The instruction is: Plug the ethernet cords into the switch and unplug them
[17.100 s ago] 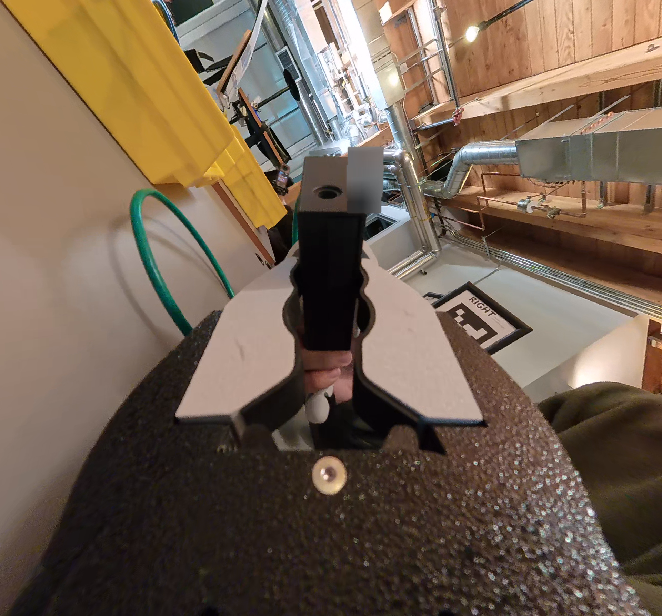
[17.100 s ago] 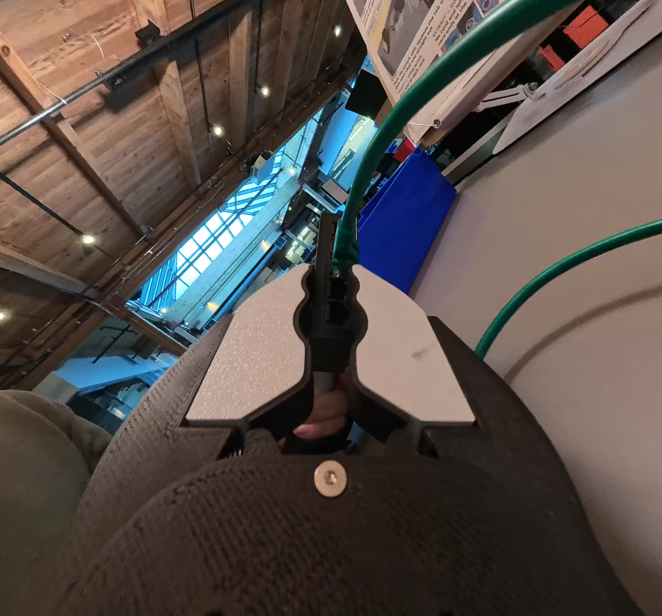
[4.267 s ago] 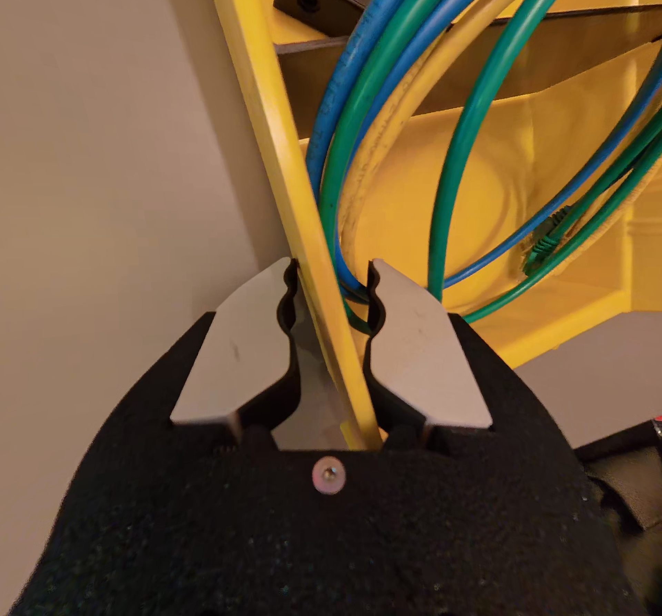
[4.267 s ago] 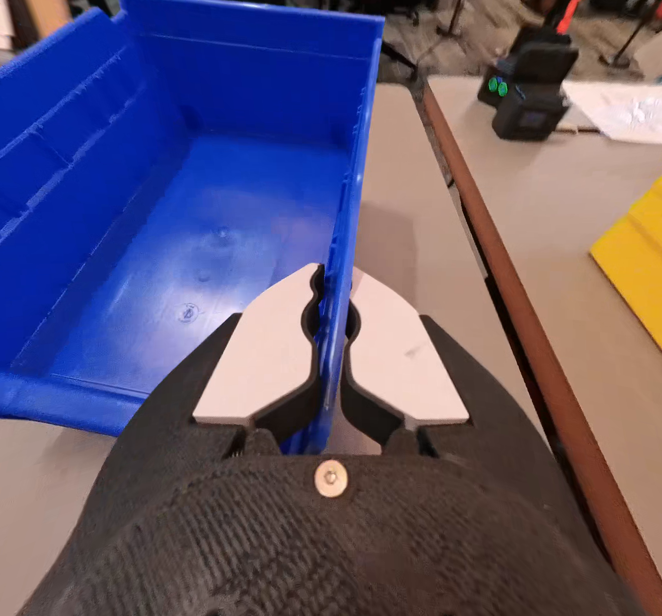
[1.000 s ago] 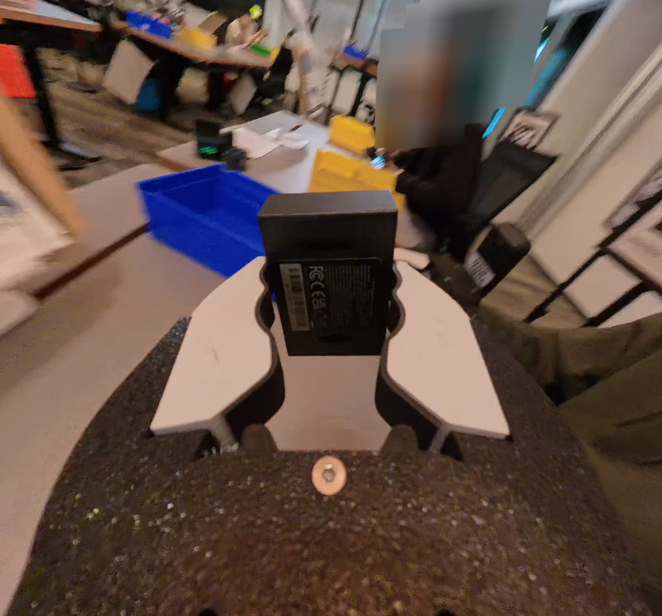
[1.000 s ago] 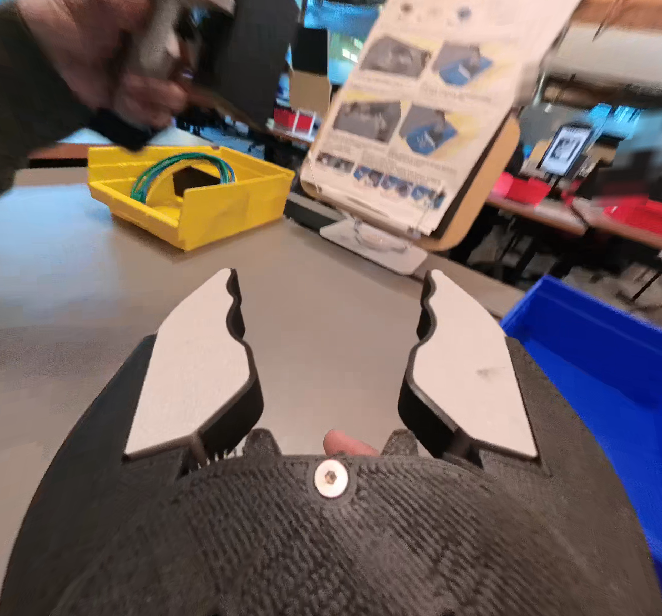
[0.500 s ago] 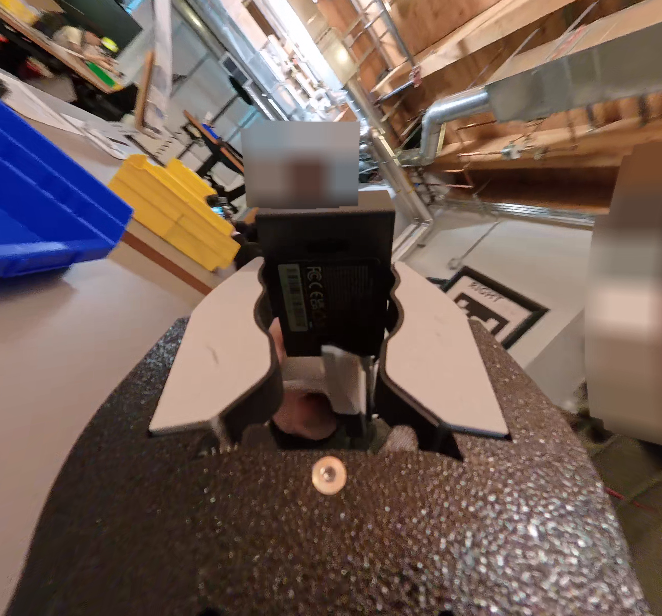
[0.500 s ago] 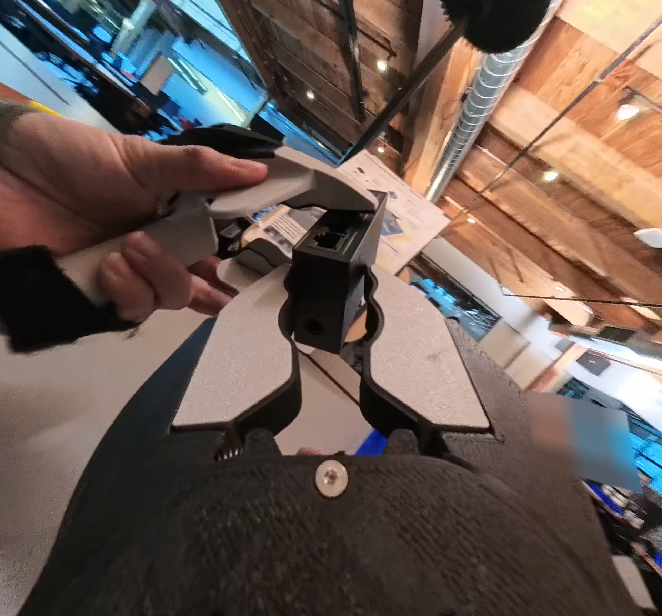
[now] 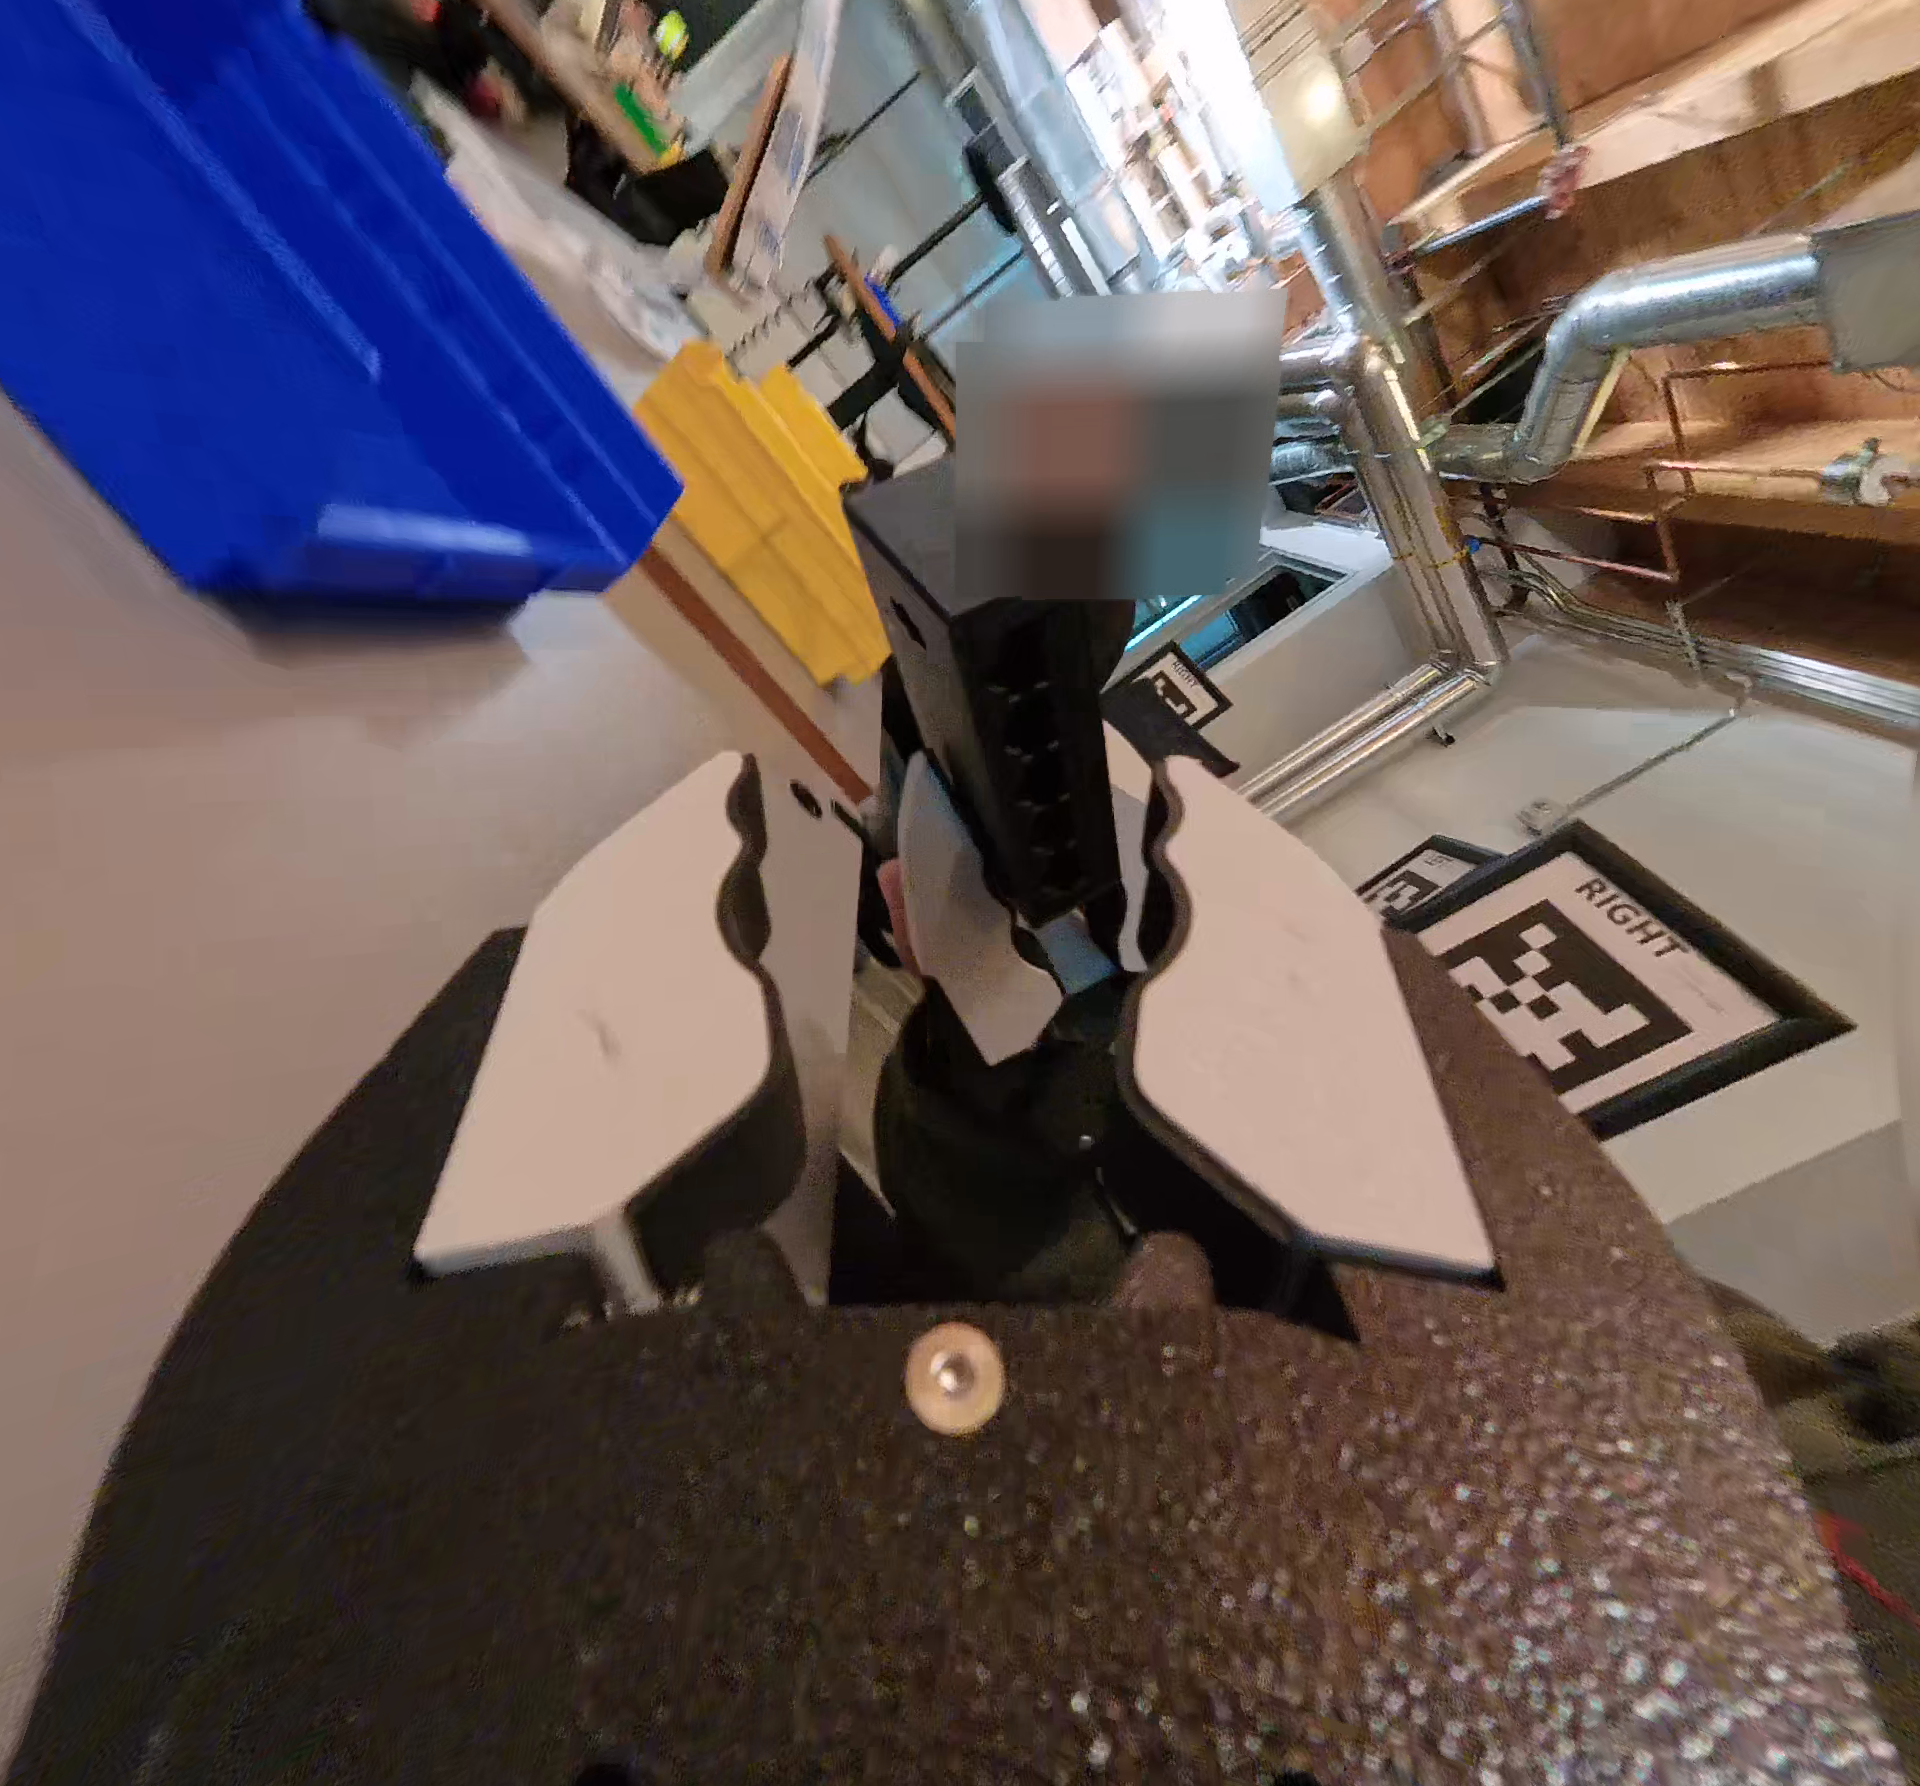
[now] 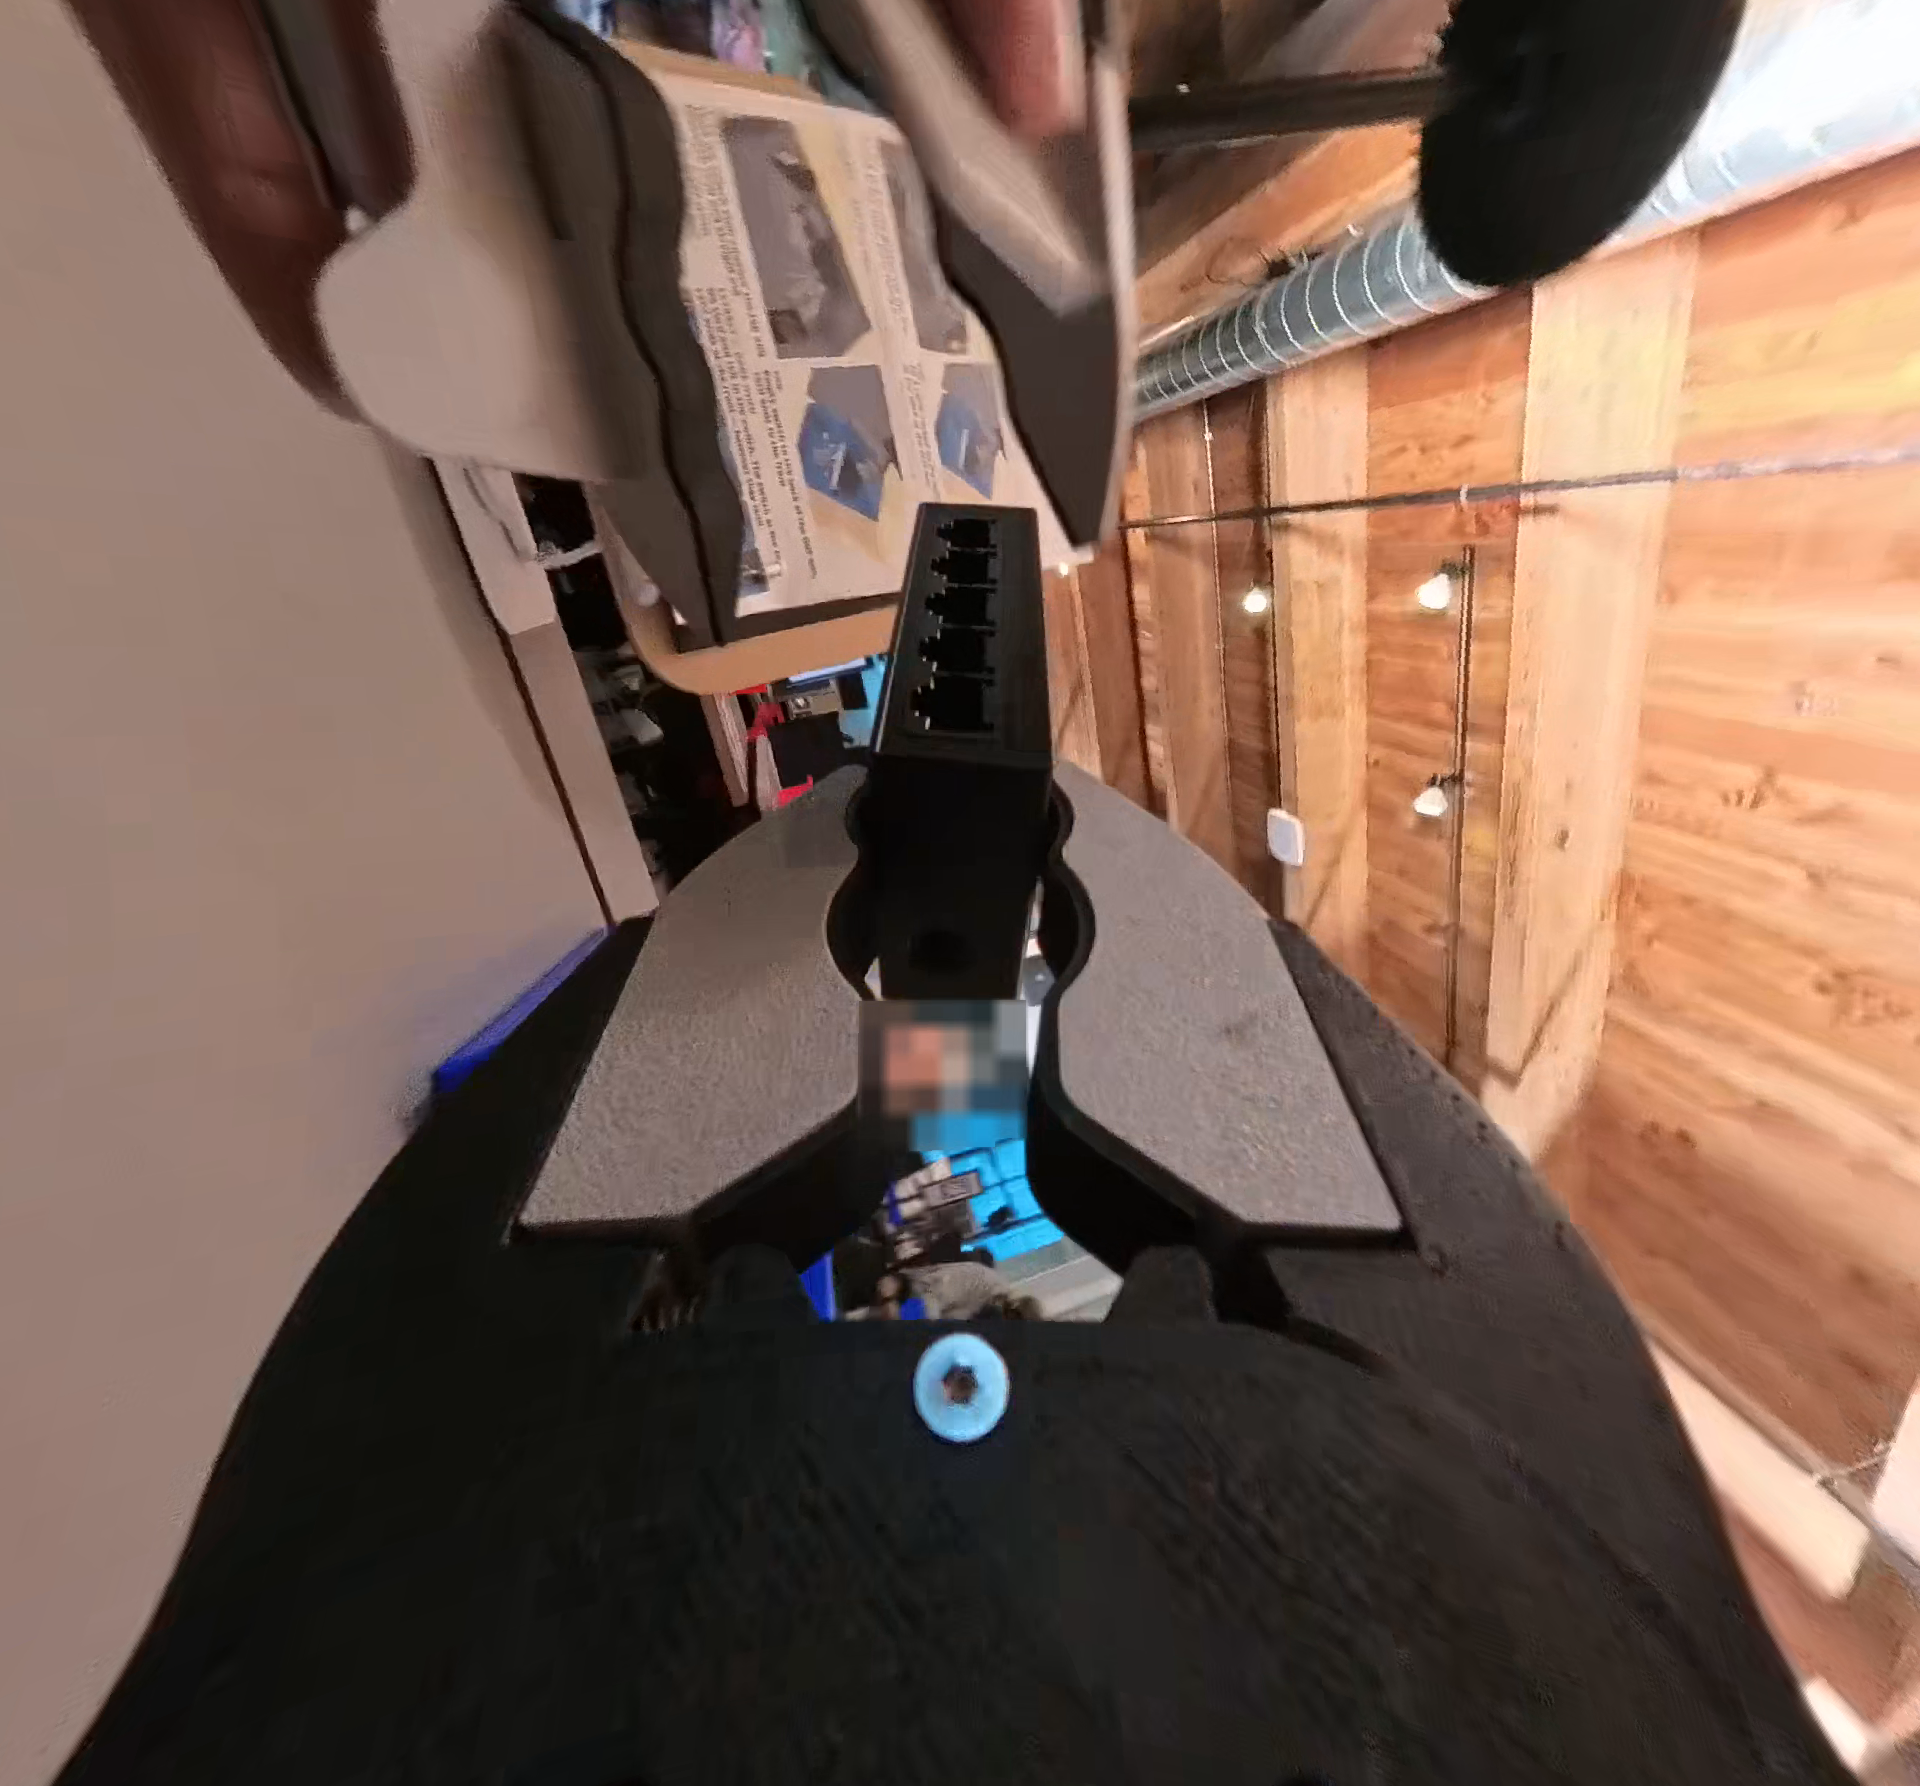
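Bright, motion-blurred, fisheye-warped edges

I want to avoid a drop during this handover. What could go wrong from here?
1. The right tongs grip only the switch near one end; it could pivot or slip.
2. The left tongs stand open right beside it and might knock it.
3. Both views are blurred, which suggests fast motion.

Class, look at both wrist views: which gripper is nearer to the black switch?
Right. The right gripper is clamped on the switch; the left gripper is open, its fingers apart from the switch.
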`<state>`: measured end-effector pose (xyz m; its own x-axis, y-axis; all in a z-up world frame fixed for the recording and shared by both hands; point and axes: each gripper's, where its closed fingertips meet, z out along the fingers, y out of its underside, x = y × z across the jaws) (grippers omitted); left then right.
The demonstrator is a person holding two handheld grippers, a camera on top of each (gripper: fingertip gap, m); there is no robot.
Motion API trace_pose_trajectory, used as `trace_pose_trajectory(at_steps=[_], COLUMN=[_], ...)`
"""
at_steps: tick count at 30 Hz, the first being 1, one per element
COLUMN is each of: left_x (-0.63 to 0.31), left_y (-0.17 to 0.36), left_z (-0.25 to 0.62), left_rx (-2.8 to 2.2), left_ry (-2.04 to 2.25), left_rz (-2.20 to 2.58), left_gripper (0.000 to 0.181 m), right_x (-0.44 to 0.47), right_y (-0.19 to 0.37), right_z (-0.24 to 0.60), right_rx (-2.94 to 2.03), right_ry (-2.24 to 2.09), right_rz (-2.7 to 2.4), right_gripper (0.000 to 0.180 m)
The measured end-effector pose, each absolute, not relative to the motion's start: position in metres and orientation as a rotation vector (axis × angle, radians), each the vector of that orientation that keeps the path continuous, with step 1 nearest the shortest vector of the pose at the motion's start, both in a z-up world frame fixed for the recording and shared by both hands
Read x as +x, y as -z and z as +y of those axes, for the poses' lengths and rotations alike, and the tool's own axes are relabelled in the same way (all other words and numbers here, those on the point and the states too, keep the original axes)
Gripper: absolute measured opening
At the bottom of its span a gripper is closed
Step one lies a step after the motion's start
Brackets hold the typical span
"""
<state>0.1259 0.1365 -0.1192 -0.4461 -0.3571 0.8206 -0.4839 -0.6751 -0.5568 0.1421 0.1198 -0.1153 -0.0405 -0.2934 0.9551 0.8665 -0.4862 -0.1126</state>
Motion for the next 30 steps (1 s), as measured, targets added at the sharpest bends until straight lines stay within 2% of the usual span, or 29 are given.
trace_pose_trajectory(at_steps=[2, 4, 9, 14, 18, 22, 25, 27, 30], left_x=[0.126, 0.128, 0.136, 0.142, 0.145, 0.146, 0.147, 0.147, 0.148], left_y=[0.122, 0.133, 0.156, 0.157, 0.16, 0.152, 0.149, 0.147, 0.149], left_z=[0.133, 0.134, 0.146, 0.168, 0.168, 0.156, 0.15, 0.147, 0.146], left_rx=[1.574, 1.588, 1.593, 1.59, 1.685, 1.687, 1.705, 1.709, 1.74], left_ry=[-2.255, -2.175, -2.106, -2.115, -2.082, -2.072, -2.077, -2.09, -2.1], left_rz=[-1.15, -1.059, -0.868, -0.718, -0.82, -0.885, -0.917, -0.912, -0.924], left_gripper=[0.063, 0.037, 0.029, 0.027, 0.027, 0.028, 0.027, 0.027, 0.027], right_x=[0.137, 0.131, 0.132, 0.131, 0.142, 0.144, 0.142, 0.142, 0.144], right_y=[0.129, 0.139, 0.164, 0.144, 0.147, 0.166, 0.156, 0.153, 0.156], right_z=[0.129, 0.136, 0.145, 0.143, 0.148, 0.156, 0.151, 0.147, 0.146], right_rx=[-1.359, -1.372, -1.512, -1.493, -1.481, -1.546, -1.465, -1.451, -1.463], right_ry=[1.719, 1.713, 1.454, 0.752, 0.387, 0.357, 0.398, 0.437, 0.444], right_rz=[-0.755, -0.801, -0.791, -0.262, 0.077, 0.104, 0.095, 0.07, 0.067], right_gripper=[0.027, 0.027, 0.033, 0.086, 0.108, 0.109, 0.087, 0.066, 0.065])
